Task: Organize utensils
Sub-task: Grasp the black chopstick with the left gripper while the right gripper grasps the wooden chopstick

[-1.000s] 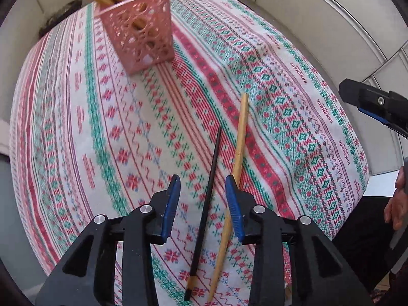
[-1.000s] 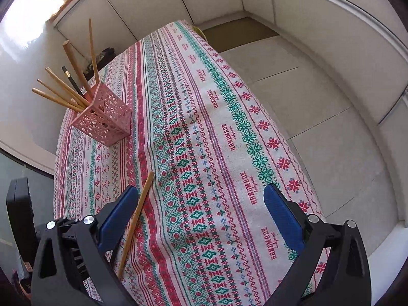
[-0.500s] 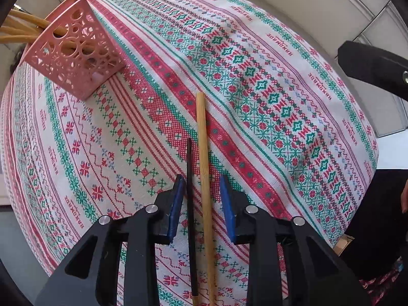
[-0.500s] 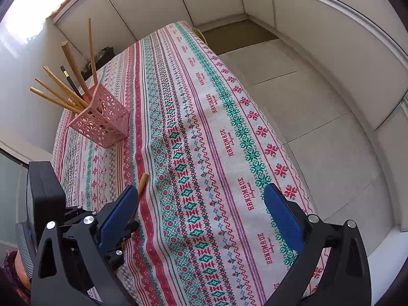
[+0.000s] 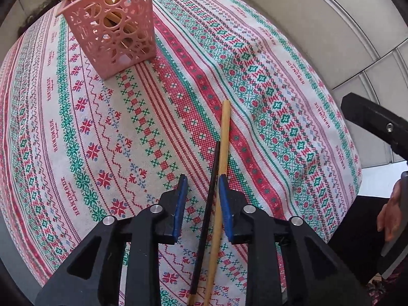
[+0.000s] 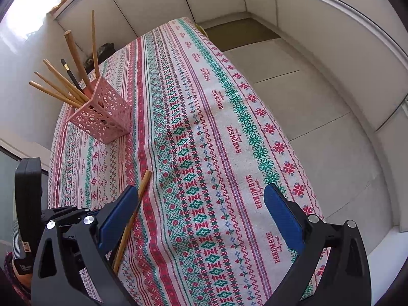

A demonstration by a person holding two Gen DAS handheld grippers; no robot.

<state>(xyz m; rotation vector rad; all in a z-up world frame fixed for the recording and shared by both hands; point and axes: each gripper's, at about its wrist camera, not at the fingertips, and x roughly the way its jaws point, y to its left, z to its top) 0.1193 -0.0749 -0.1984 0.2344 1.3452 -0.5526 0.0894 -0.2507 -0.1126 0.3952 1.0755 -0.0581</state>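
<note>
A black chopstick (image 5: 207, 207) and a wooden chopstick (image 5: 222, 150) lie side by side on the patterned tablecloth (image 5: 267, 97). My left gripper (image 5: 202, 193) is low over them, its jaws partly open with both sticks between them, nearer the right finger. The pink perforated holder (image 5: 114, 25) with several wooden sticks stands beyond, at the upper left. In the right wrist view the holder (image 6: 102, 116) stands at the left and the wooden chopstick (image 6: 132, 216) lies by the left finger. My right gripper (image 6: 201, 216) is wide open and empty above the cloth.
The table edge drops off at the right onto a tiled floor (image 6: 306, 97). White cabinet fronts (image 6: 142, 2) stand behind the table. The right gripper's body (image 5: 374, 119) and a person's hand (image 5: 390, 211) show at the right of the left wrist view.
My left gripper shifted over the two chopsticks; its jaws narrowed half a second ago and stand a little wider now. The right gripper has barely moved and stays open.
</note>
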